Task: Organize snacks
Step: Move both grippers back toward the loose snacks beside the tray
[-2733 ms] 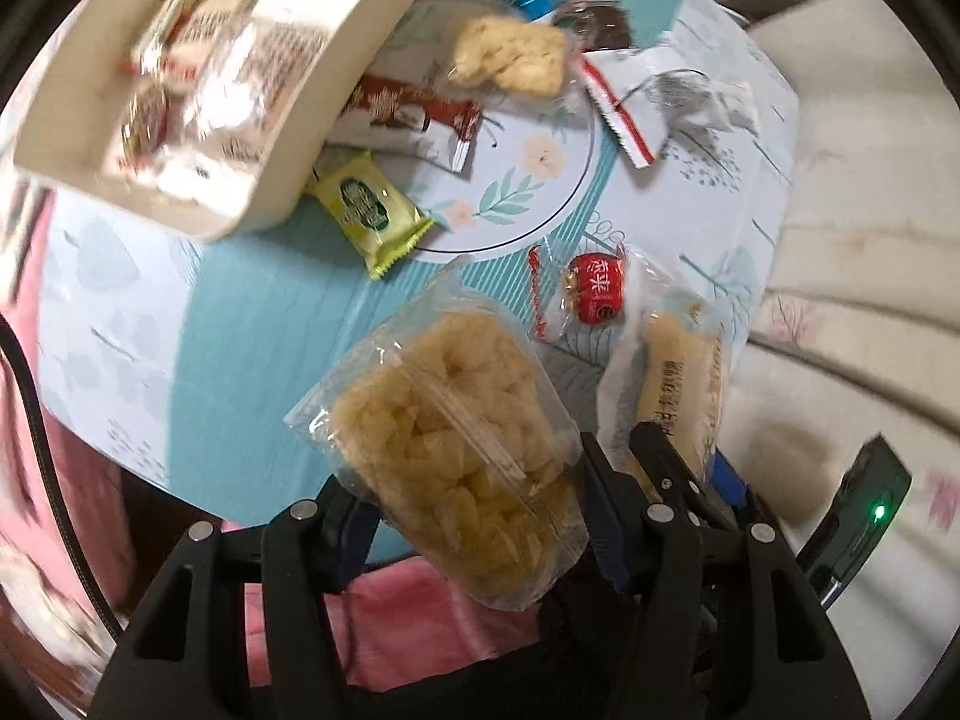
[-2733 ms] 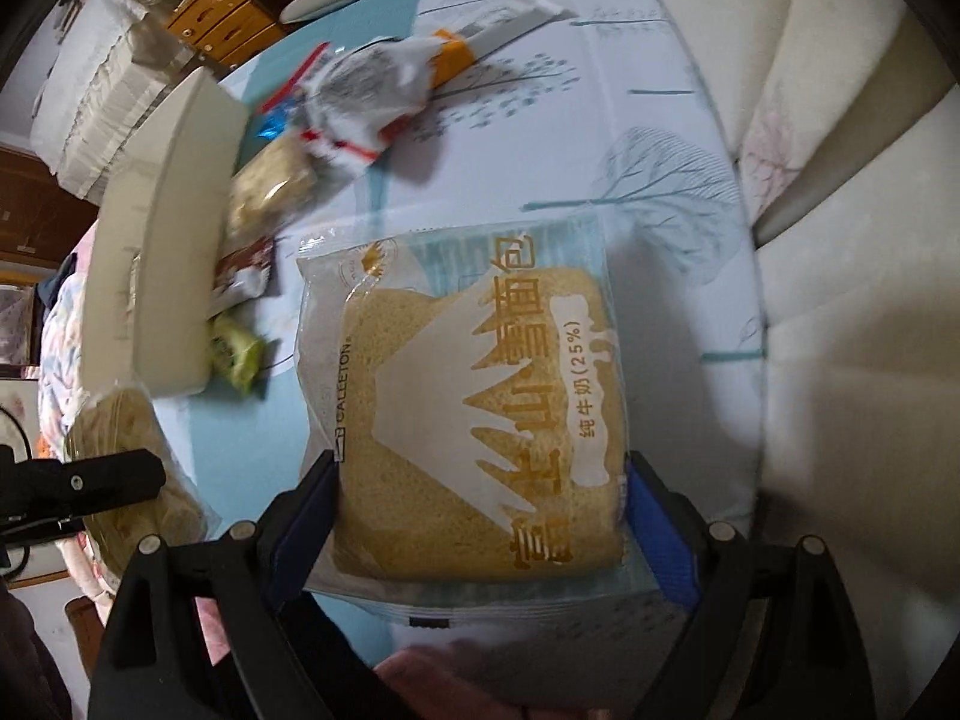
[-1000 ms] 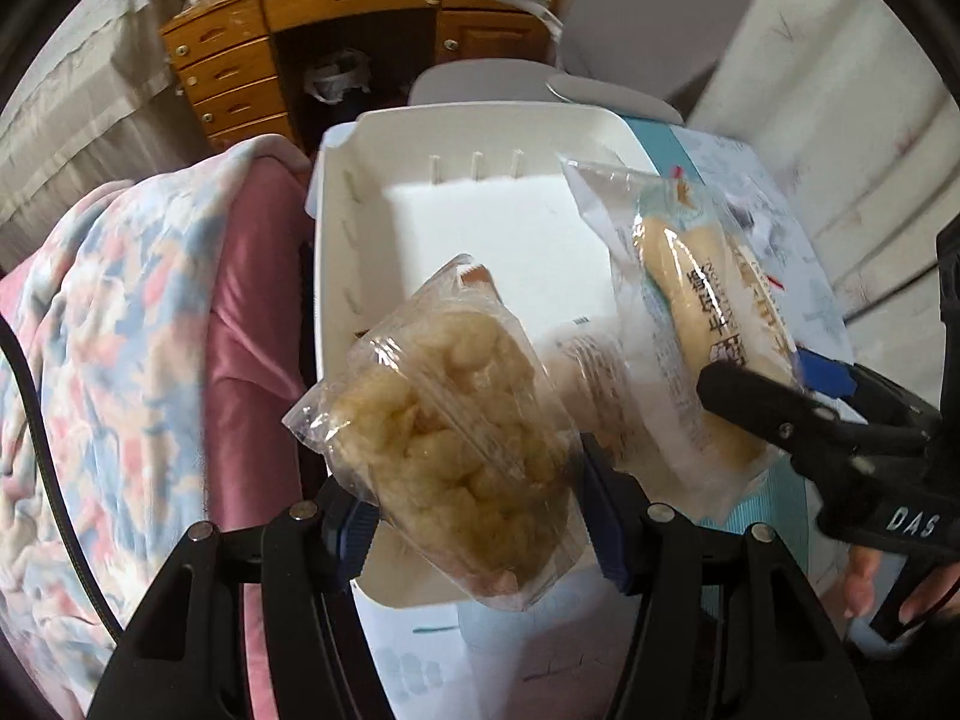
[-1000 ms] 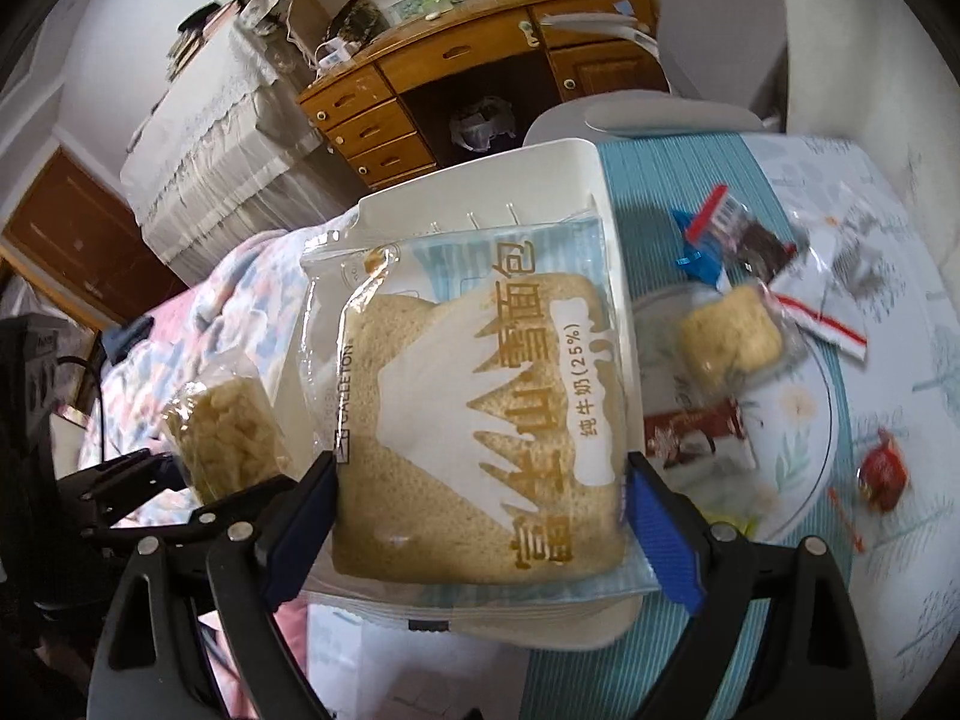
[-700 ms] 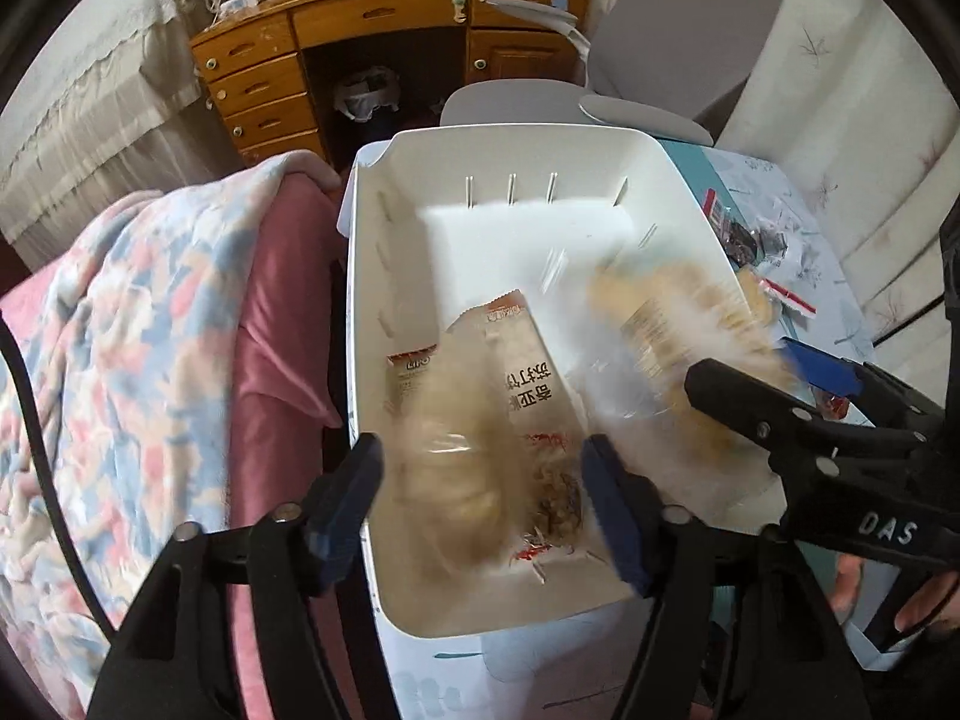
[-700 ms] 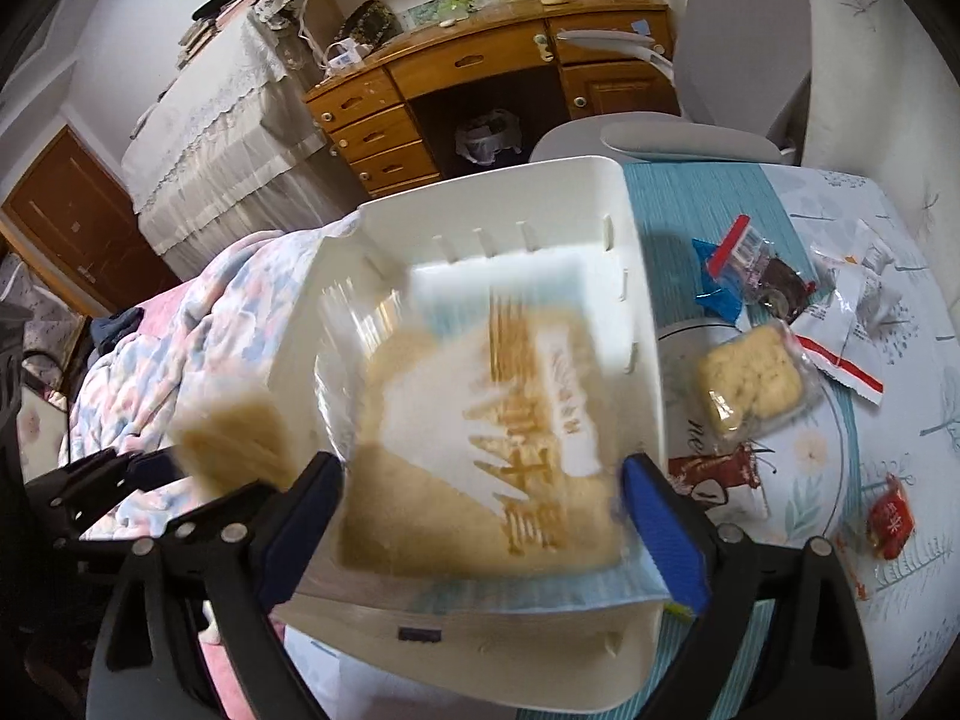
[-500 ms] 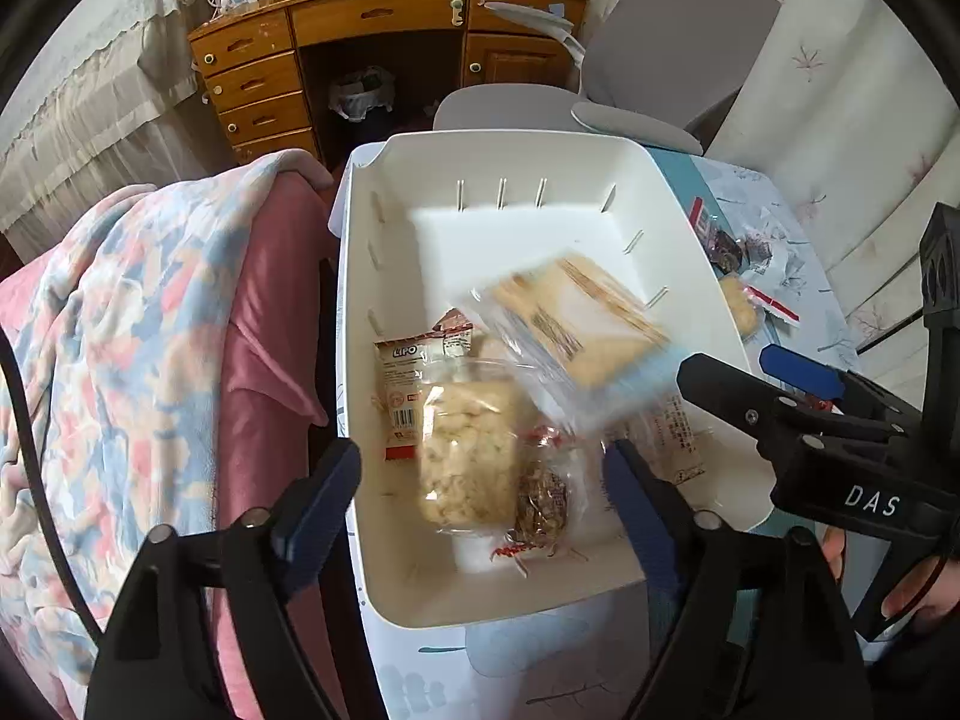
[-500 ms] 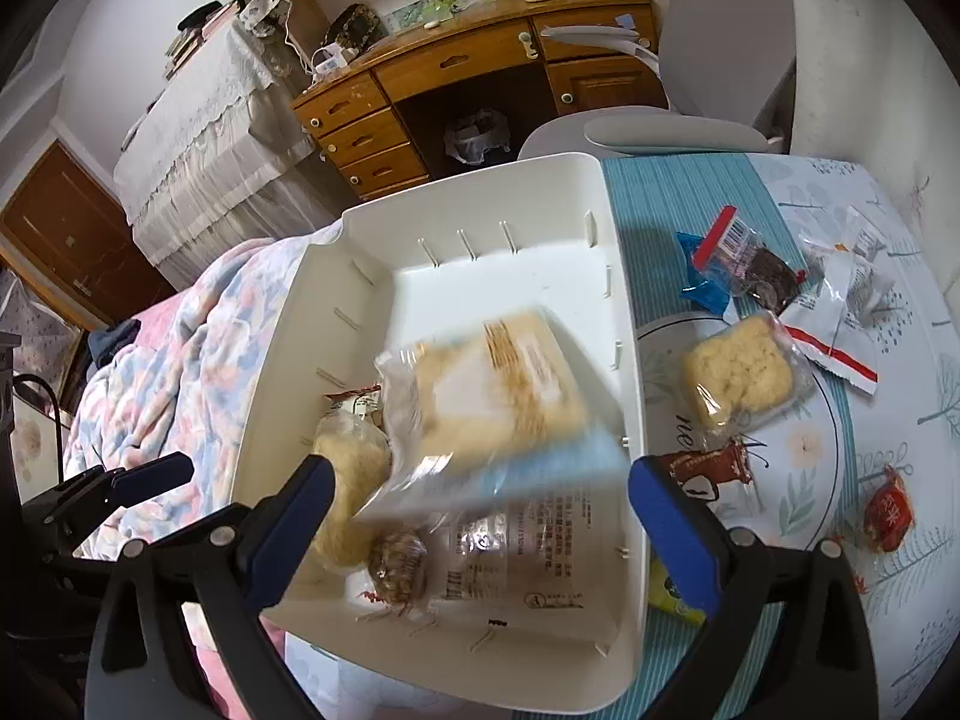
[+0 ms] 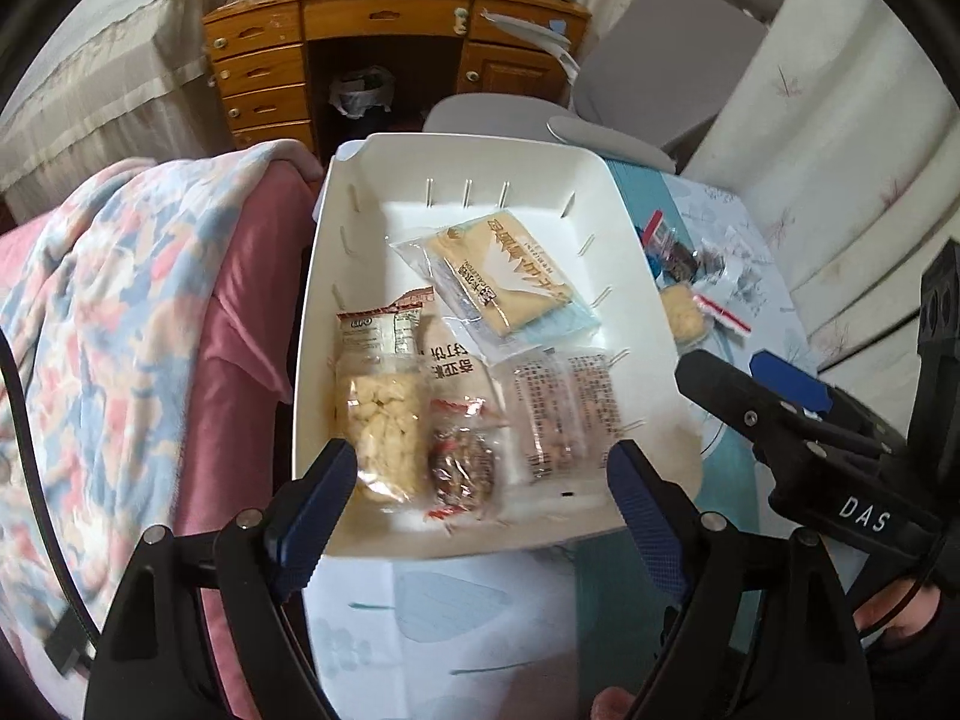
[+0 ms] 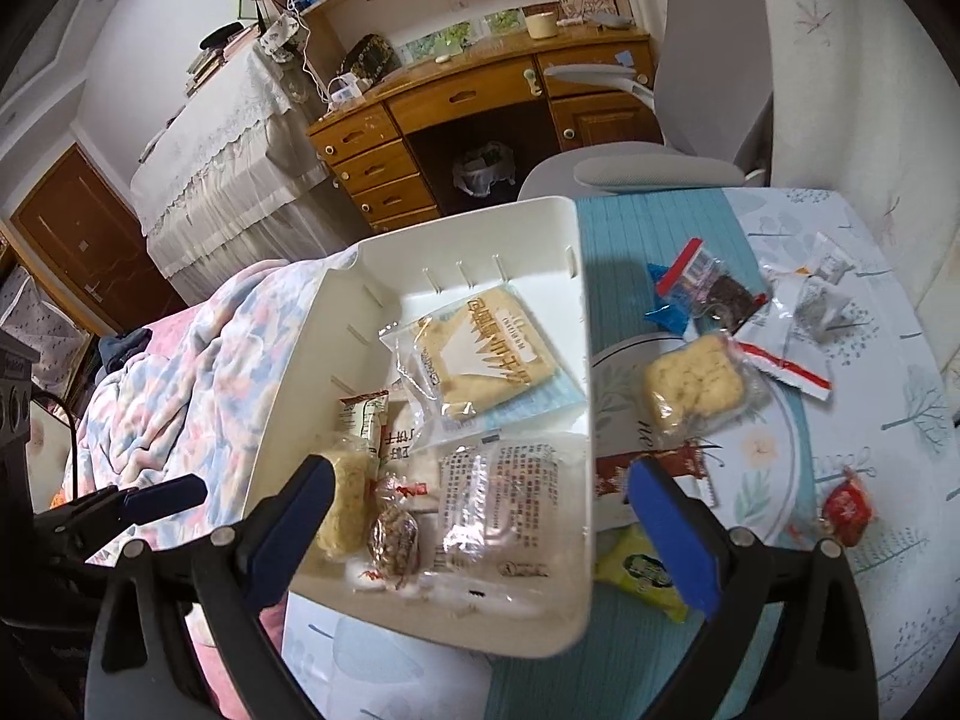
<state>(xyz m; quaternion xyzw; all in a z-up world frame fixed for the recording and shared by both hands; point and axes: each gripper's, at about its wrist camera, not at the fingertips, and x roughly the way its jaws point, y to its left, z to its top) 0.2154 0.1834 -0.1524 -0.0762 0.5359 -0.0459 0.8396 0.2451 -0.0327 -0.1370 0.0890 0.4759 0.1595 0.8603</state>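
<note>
The white bin (image 10: pixel 573 324) sat at the table's (image 10: pixel 660 222) edge, beside the blanket (image 9: pixel 108 324). Inside it lay the bread packet (image 9: pixel 504 276) toward the far wall and the puffed-snack bag (image 9: pixel 384 420) near the front left corner, beside a small nut pack (image 9: pixel 462 462). You held your left gripper (image 9: pixel 480 486) and right gripper (image 10: pixel 480 516) released above the bin, nothing between the pads. Loose snacks, including a crispy rice cake (image 10: pixel 693 384), lay on the table.

Wooden desk (image 10: pixel 480 102), grey chair (image 10: pixel 708 96), perhaps a blanket (image 10: pixel 198 360)
</note>
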